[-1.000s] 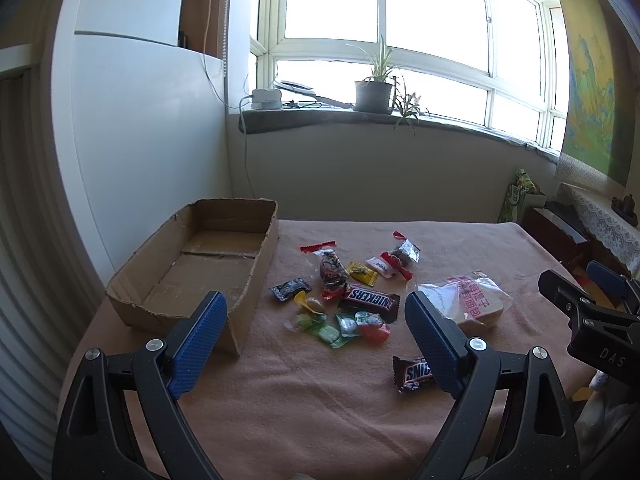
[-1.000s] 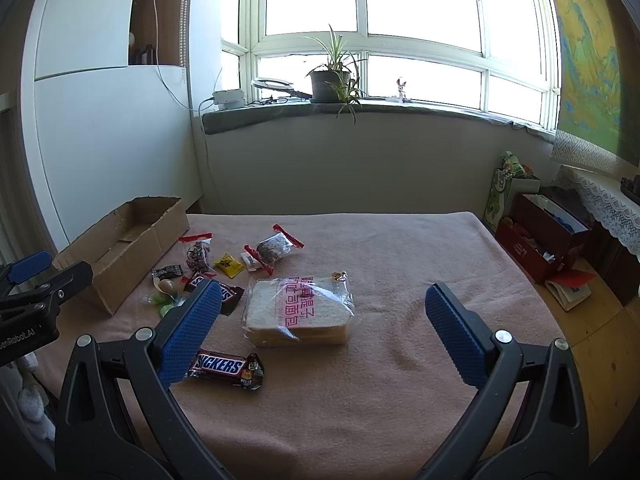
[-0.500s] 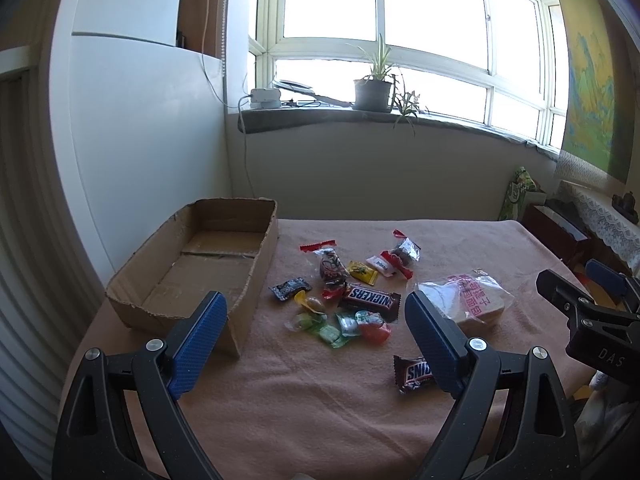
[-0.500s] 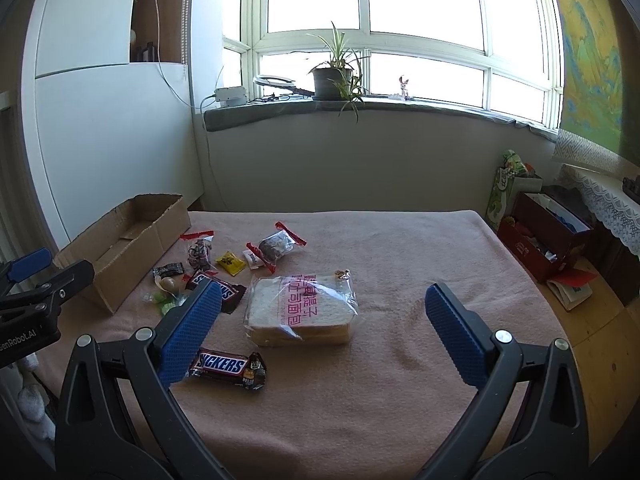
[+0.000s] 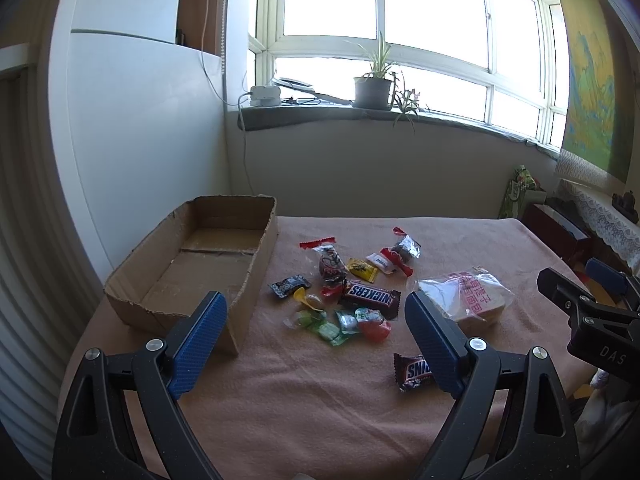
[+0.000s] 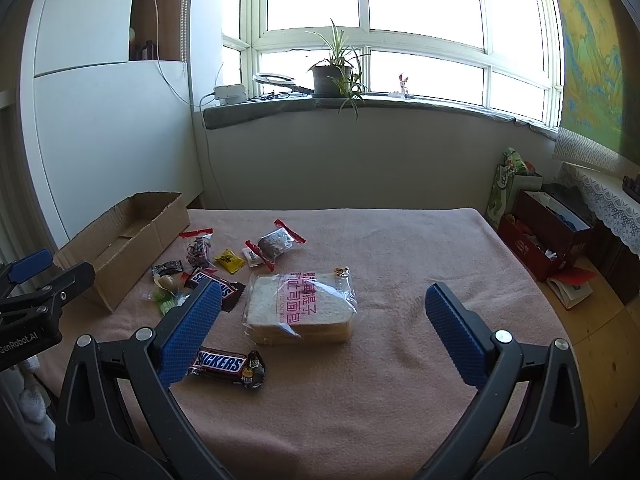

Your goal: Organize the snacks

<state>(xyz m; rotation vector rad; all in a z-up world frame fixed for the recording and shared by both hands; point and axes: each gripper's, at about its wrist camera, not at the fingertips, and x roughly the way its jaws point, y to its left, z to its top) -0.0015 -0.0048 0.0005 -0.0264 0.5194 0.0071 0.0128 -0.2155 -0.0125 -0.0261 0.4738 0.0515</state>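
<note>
Several snacks lie on a pink tablecloth (image 5: 304, 400): a Snickers bar (image 5: 370, 298), a second Snickers bar (image 6: 224, 365) nearer the front, small green and red candies (image 5: 344, 322), a clear red-ended packet (image 5: 330, 262) and a bagged sliced bread (image 6: 302, 306). An empty cardboard box (image 5: 200, 264) stands at the left. My left gripper (image 5: 316, 340) is open and empty, above the table in front of the candies. My right gripper (image 6: 320, 330) is open and empty, in front of the bread.
A white wall and radiator stand left of the box. A windowsill with a potted plant (image 6: 332, 70) lies beyond the table. Red boxes (image 6: 548, 236) and a book sit on the floor at the right. The table's right edge drops to a wooden floor.
Both grippers have barely shifted; the right view has crept slightly forward toward the bread. Nothing on the table has moved.
</note>
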